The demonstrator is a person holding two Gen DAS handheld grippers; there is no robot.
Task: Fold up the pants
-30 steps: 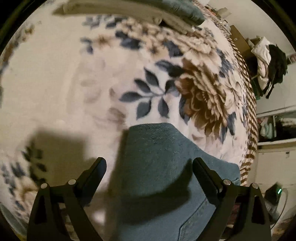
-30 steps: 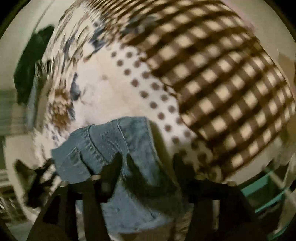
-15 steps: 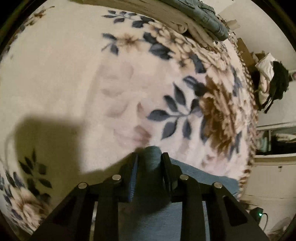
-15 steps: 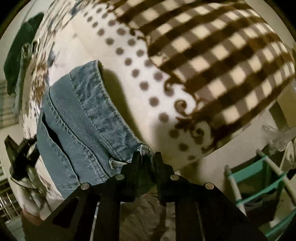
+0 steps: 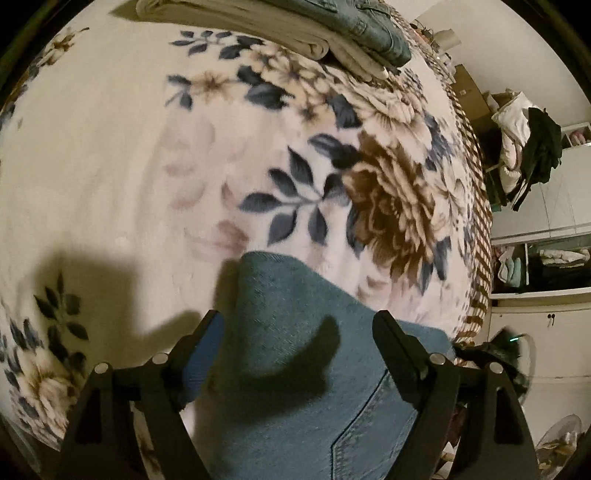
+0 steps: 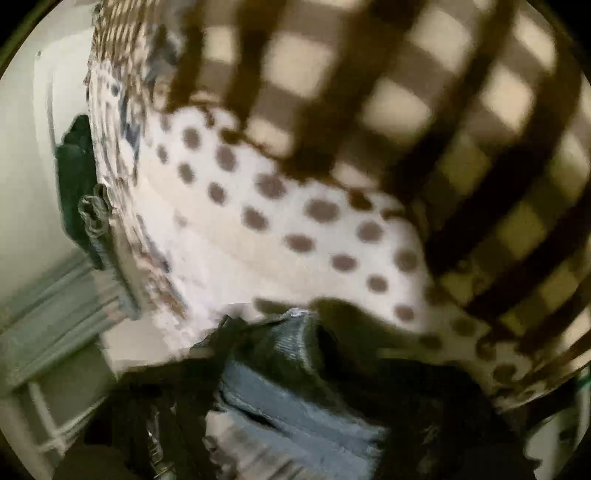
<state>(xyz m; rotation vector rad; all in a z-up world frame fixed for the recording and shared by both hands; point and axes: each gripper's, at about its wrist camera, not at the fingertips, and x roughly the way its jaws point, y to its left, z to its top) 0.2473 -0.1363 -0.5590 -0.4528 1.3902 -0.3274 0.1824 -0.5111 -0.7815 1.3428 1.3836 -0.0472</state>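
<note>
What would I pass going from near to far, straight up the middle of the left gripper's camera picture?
Left gripper, open → jeans between its fingers → floral blanket → stack of folded clothes at the far edge.

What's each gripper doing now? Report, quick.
Left gripper: open, jeans lying between its fingers.
Right gripper: too blurred, cannot tell.

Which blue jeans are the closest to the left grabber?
The jeans lying right between the open left gripper's fingers. The other folded jeans sit far off on a cream folded pile at the blanket's far end.
</note>
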